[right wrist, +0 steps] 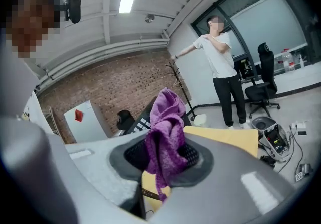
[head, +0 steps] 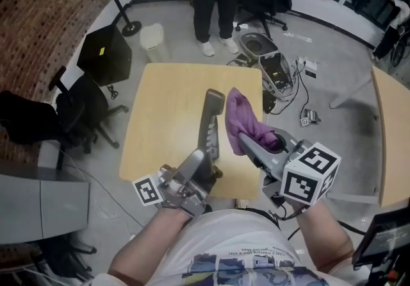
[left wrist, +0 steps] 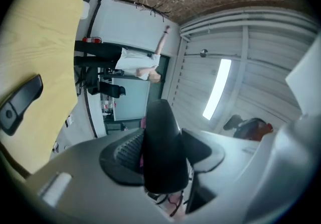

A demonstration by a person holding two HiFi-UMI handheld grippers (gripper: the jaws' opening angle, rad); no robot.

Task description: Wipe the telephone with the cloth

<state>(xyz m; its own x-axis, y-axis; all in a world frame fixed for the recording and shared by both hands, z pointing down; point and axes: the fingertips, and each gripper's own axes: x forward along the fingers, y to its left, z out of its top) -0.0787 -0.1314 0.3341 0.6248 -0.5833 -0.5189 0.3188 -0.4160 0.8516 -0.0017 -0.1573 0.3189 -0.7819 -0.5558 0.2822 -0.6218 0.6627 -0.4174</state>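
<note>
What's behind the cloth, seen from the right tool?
The telephone: its keypad edge shows just left of the cloth, which is held in the right tool. The rest is covered by the cloth, so contact cannot be told.

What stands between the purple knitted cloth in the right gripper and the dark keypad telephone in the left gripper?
Nothing visible. The purple knitted cloth sits close beside the dark keypad telephone, above the light wooden table.
</note>
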